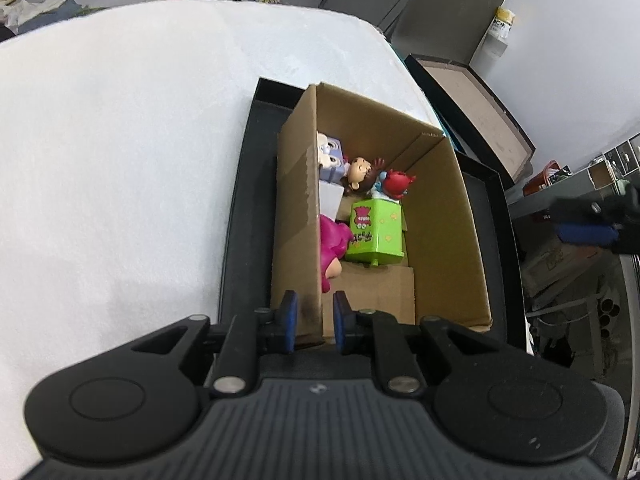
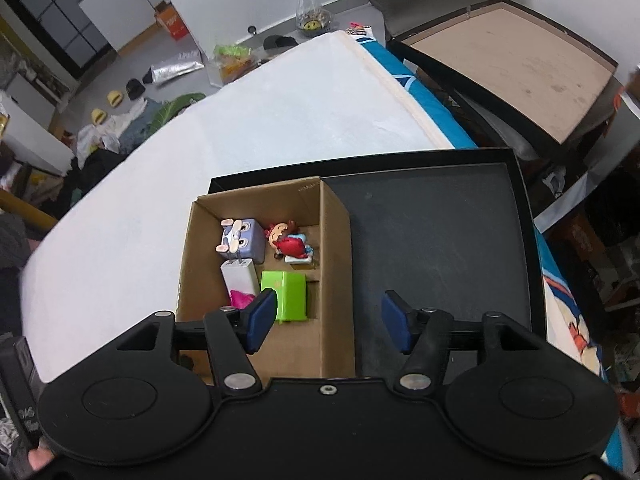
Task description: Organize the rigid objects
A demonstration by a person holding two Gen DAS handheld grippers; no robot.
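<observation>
Nearest to me, the left gripper [image 1: 313, 322] has its jaws clenched on the near wall of the cardboard box [image 1: 298, 208], while the right gripper [image 2: 328, 322] hangs above with its jaws released and empty. In the box, which sits in a black tray [image 2: 440, 240] on the white bed [image 2: 260, 120], lie a green block [image 2: 290, 296], a pink toy [image 1: 334, 242], a white charger [image 2: 239, 276], a purple cube [image 2: 244, 240] and two small figurines [image 2: 290, 244]. I judge these light, hard and smooth-sided, so I take each across its flat faces; the figurines look the most fragile.
</observation>
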